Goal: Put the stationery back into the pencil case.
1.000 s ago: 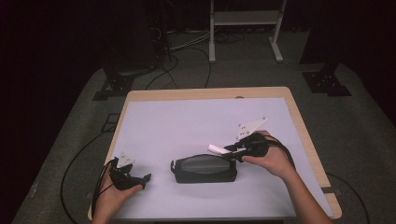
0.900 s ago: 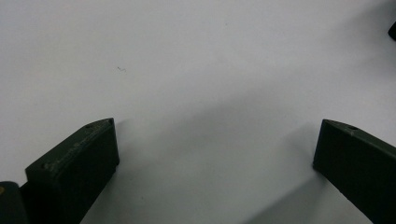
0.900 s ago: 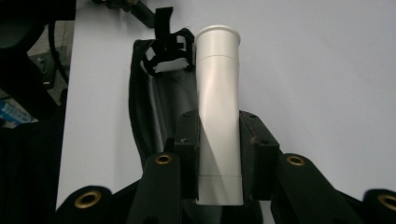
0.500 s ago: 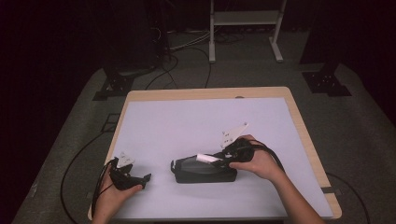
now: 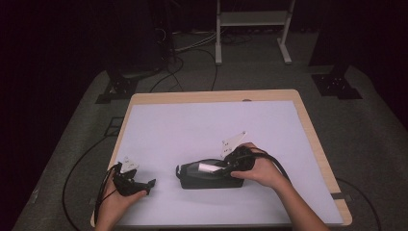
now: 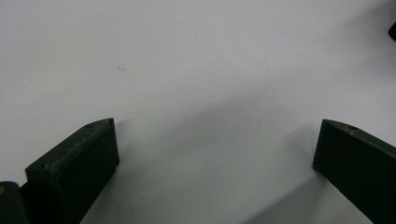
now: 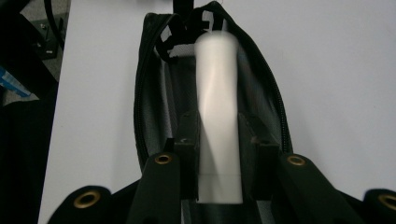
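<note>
Jaws: right gripper (image 7: 218, 140) clamped on white tube (image 7: 217, 112) over open black pouch (image 5: 208, 175); left gripper (image 6: 215, 154) spread wide on counter (image 5: 192, 125).

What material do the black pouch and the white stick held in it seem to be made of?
The black pouch looks like soft woven fabric with a matte finish: its walls sag, and a zipper line runs along the open edge. The white stick, held by the right tool, looks like smooth plastic with a slight sheen; it is blurred, so this is uncertain.
</note>
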{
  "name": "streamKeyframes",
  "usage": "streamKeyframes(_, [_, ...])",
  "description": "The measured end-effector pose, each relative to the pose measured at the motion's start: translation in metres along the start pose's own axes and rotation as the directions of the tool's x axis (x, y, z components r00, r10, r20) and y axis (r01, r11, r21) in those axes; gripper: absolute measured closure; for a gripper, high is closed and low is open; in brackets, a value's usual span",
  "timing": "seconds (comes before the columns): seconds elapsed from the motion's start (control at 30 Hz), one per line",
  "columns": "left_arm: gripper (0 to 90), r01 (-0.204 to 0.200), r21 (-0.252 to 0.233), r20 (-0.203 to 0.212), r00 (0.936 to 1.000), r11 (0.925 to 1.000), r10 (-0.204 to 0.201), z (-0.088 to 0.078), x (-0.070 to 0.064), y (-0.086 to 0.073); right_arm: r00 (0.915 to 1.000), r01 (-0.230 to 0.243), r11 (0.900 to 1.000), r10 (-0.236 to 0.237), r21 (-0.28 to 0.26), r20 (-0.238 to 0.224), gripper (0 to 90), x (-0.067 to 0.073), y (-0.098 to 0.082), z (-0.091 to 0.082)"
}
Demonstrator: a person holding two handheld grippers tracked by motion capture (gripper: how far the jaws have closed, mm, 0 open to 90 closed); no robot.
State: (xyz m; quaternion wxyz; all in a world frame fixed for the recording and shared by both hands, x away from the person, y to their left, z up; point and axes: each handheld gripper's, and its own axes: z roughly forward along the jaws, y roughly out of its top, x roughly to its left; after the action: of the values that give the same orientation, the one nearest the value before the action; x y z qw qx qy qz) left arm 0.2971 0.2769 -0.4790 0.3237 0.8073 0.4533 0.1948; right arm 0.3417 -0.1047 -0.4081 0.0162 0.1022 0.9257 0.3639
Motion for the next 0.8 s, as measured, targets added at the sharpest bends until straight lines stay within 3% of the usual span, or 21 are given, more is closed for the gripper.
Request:
streamKeyframes(0.23, [0.0, 0.000, 0.002, 0.001, 1.0000, 1.0000, 0.000, 0.000, 0.000, 0.000, 1.0000, -0.002, 0.999, 0.003, -0.045, 0.007, 67.9, -0.001, -0.001, -0.010])
streamKeyframes(0.43, [0.0, 0.001, 0.001, 0.001, 1.0000, 1.0000, -0.001, 0.000, 0.000, 0.000, 0.9981, -0.045, 0.993, 0.050, -0.111, 0.036, 61.2, -0.004, -0.013, -0.030])
streamKeyframes(0.63, [0.0, 0.000, 0.000, 0.000, 1.0000, 1.0000, 0.000, 0.000, 0.000, 0.000, 0.9893, -0.101, 0.977, 0.119, -0.186, 0.084, 47.3, -0.008, -0.031, -0.052])
streamKeyframes(0.8, [0.0, 0.000, 0.000, 0.000, 1.0000, 1.0000, 0.000, 0.000, 0.000, 0.000, 0.9763, -0.137, 0.971, 0.166, -0.198, 0.139, 36.0, -0.011, -0.048, -0.064])
